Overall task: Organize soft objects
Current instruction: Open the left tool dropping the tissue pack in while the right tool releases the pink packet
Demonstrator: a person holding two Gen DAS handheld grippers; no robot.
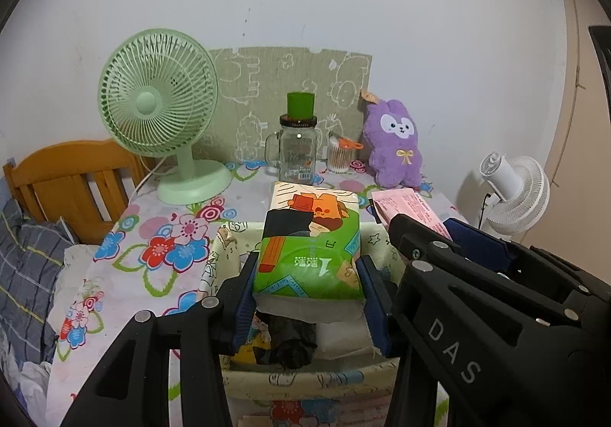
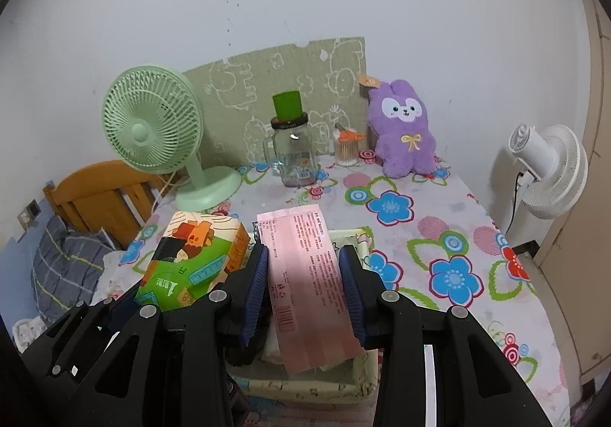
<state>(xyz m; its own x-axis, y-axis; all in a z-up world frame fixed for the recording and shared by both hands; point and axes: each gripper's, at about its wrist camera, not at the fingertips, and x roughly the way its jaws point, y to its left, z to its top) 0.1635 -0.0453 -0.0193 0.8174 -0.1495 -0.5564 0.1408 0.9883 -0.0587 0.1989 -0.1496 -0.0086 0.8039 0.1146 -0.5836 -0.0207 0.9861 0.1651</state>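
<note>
Blue-padded fingers of the left gripper (image 1: 307, 297) clamp a green tissue pack (image 1: 311, 240) by its two long sides, jaws closed to the pack's width. The pack's long axis runs straight away from the camera toward the wall, its printed near end facing the lens, and it hangs just above a fabric basket (image 1: 305, 381). Just to its right, the right gripper (image 2: 303, 289) pinches a flat pink packet (image 2: 309, 286) the same way, jaws narrowed onto its long edges; the packet also points lengthwise toward the wall, barcode end nearest, over the same basket (image 2: 355, 373).

Inside the basket lie something dark and crumpled (image 1: 292, 345) and a white piece (image 1: 341, 337) beside it; more I cannot make out. The basket sits at the near edge of a table covered by a flower-print cloth (image 2: 439, 236).

Along the table's far edge, from the left corner: a green desk fan (image 1: 158, 121), a glass jar with handle (image 1: 296, 152) topped by a green cup (image 1: 301, 104), a small tub of cotton swabs (image 1: 340, 156), and a purple plush rabbit (image 2: 404, 129) at the right corner. A green patterned board (image 2: 290, 83) leans on the white wall behind them. Off the table's left side stand a wooden headboard (image 1: 72, 182) and checked bedding (image 1: 26, 266); off its right side, a white fan (image 2: 550, 175).
</note>
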